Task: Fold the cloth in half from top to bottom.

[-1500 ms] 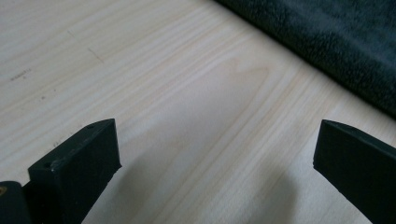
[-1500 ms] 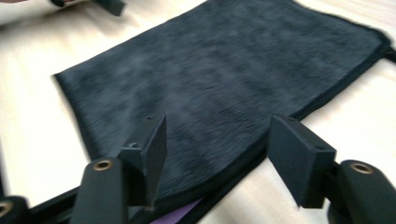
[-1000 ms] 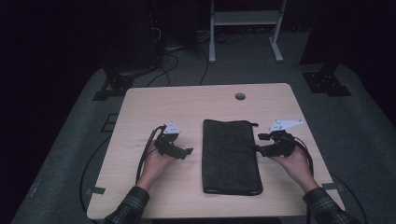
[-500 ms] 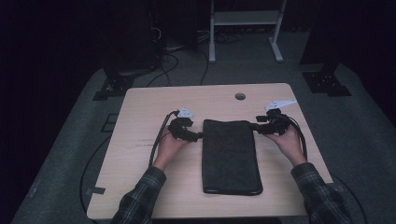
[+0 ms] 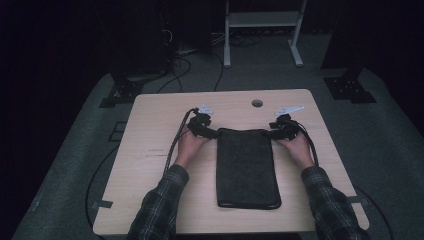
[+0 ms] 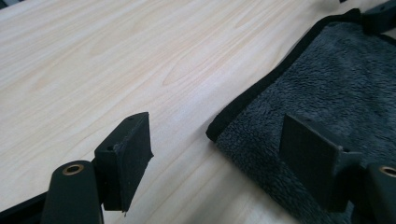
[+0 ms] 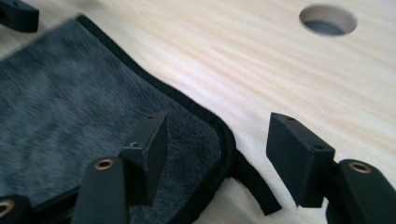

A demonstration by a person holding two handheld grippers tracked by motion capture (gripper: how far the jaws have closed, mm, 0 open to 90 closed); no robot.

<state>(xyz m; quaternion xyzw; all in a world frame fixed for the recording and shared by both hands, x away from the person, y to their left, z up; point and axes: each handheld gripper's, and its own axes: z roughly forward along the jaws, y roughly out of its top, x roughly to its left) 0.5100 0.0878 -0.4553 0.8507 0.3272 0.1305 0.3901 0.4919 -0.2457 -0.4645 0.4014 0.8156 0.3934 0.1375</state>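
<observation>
A dark grey fleece towel (image 5: pixel 247 167) lies folded into a long strip on the wooden table (image 5: pixel 150 150). My left gripper (image 5: pixel 212 134) is at its far left corner, low over the wood. Its jaws have just been closing but still stand apart. In the left gripper view the towel (image 6: pixel 336 84) has its black-trimmed corner between them, my left gripper (image 6: pixel 219 140) untouched by it. My right gripper (image 5: pixel 272 134) is at the far right corner. In its own view my right gripper (image 7: pixel 223 140) straddles the towel (image 7: pixel 70 93) edge, open, beside a small black loop tag (image 7: pixel 254 186).
A round cable hole (image 5: pixel 257 103) sits in the table just beyond the towel, close to my right gripper. A black cable (image 5: pixel 175 145) trails over the table left of the left hand. A white stand (image 5: pixel 260 30) is on the floor behind the table.
Both hands have slid away from the person along the towel's long sides, from its middle to its far corners. The towel has not moved.
</observation>
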